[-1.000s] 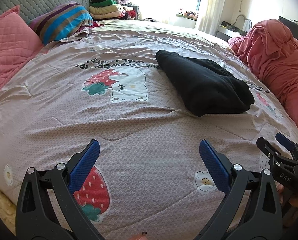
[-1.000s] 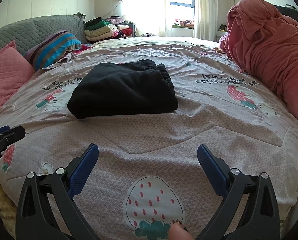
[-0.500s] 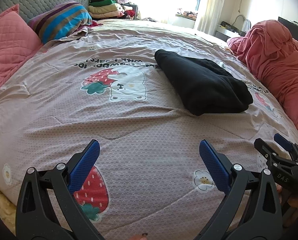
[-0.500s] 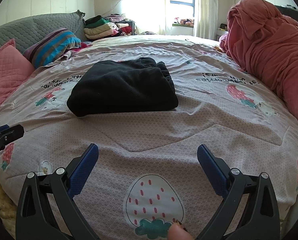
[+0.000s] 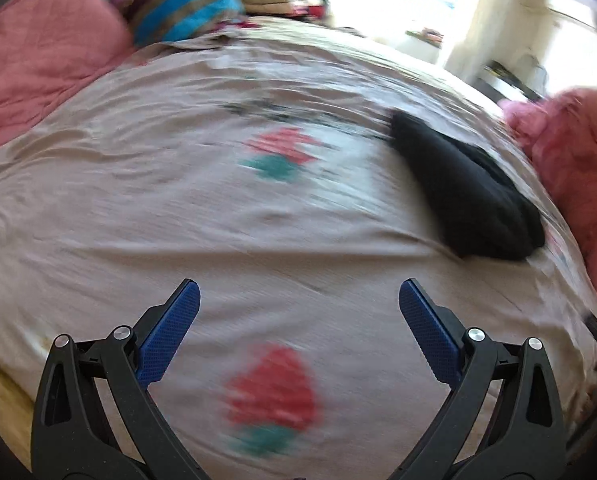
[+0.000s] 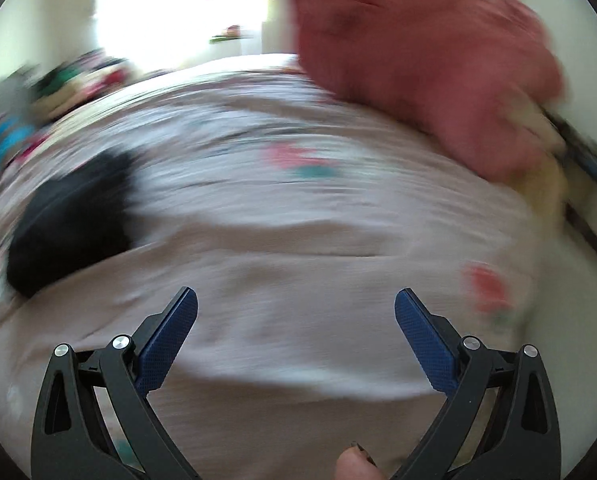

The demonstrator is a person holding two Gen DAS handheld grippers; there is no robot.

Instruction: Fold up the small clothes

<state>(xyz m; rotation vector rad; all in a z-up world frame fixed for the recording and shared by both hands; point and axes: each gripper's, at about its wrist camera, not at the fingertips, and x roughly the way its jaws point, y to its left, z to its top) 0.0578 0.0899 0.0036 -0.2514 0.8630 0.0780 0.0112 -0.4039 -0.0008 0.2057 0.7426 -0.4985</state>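
Ahead of my left gripper (image 5: pixel 294 300), whose fingers are standing wide and holding nothing, the folded black garment (image 5: pixel 466 192) is lying on the bedspread (image 5: pixel 138 200), beyond the right fingertip. My right gripper (image 6: pixel 296 304) is likewise gaping wide, the garment sitting beyond its left finger (image 6: pixel 166 344). Both views are blurring.

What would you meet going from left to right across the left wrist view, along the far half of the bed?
Pink pillow → striped pillow → black folded garment → pink blanket heap.
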